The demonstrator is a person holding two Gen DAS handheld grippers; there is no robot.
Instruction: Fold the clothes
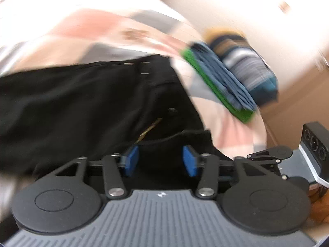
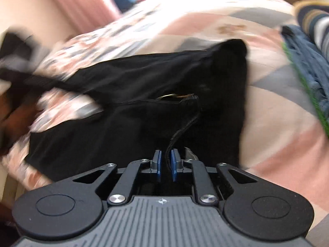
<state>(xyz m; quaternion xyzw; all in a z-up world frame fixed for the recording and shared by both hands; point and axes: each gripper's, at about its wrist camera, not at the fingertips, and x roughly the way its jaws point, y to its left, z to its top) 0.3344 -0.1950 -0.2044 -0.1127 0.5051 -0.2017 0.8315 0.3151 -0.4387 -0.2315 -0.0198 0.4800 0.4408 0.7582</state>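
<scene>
- Here, the right gripper [image 2: 166, 160] has its blue pads nearly together, clamped on a thin black cord or seam edge [image 2: 185, 125] that rises from the black garment [image 2: 127, 111].
- The cord runs up from between the pads to a point near a small brass-coloured ring [image 2: 167, 96] at the garment's middle fold.
- The left gripper [image 1: 161, 160] stands with its blue pads wide apart; black cloth lies between and beneath them, but no pad presses on it.
- In the left wrist view, the black garment [image 1: 86, 103] spreads left and ahead of the fingers, a brass-coloured zip or tag [image 1: 149, 130] showing on it just beyond the pads.
- The garment rests on a bed cover [image 2: 273, 94] patterned in pink, grey and cream patches.
- To the right of the garment, apart from it, lies a folded blue-and-green piece [image 1: 222, 80]; a striped folded piece [image 1: 246, 61] lies just beyond that one.
- The right gripper's body [image 1: 312, 150] shows at the right edge of the left wrist view.
- Both views are motion-blurred, so finer detail cannot be told.
</scene>
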